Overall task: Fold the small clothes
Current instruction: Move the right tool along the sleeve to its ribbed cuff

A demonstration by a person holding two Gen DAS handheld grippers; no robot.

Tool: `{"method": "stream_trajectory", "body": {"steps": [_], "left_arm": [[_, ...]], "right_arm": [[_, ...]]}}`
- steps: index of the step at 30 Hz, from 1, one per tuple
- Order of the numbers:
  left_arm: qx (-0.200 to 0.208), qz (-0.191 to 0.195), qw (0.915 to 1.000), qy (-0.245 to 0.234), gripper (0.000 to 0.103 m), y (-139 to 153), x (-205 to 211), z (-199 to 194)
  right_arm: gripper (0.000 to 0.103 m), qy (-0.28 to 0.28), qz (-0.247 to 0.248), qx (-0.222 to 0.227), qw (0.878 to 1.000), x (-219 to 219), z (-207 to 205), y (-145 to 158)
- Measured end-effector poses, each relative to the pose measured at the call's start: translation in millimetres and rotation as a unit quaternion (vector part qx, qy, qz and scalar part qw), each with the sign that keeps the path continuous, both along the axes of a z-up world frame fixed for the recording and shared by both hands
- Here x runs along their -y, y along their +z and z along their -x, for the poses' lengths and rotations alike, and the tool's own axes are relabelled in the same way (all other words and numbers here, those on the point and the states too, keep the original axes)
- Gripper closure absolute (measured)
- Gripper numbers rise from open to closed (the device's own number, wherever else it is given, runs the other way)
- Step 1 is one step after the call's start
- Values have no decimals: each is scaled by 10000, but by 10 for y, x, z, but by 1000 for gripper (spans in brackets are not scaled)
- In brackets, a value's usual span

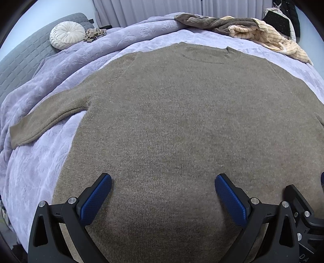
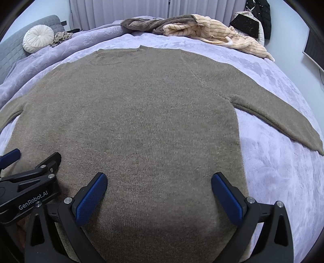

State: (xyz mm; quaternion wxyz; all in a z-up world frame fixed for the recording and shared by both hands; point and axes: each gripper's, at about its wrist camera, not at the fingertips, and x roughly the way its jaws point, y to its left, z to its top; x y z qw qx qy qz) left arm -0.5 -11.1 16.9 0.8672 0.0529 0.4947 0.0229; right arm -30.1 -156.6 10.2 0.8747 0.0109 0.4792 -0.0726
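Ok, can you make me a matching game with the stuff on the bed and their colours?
Things:
1. sweater
2. round cushion
3. blanket
4. pads on the jaws

Colours:
a. blue
b. lilac
c. brown
d. cream white

Pairs: 1-c, 2-d, 3-b, 4-a

Lilac blanket (image 1: 50, 85), round cream cushion (image 1: 67, 37), grey headboard (image 1: 22, 60), curtains (image 1: 141, 9)
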Motion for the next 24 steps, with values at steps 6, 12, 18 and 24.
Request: {"method": "stream_trajectory", "body": {"steps": [6,12,18,24], "left_arm": [[121,-33,9999,-77,0,199,154,-68],[-66,121,9996,-242,0,319,377,-209],[-15,-2,9995,-316,0,374,618,-292],[-199,32,9990,-401,0,406,886,-419]], "right_arm": [[0,-122,149,172,9997,222,-30,221],[0,-312,143,285,9990,499,-79,384],[0,-535,111,418,9976,811,-78,500],[0,-824,71,543,9951,1183,-99,611]]}}
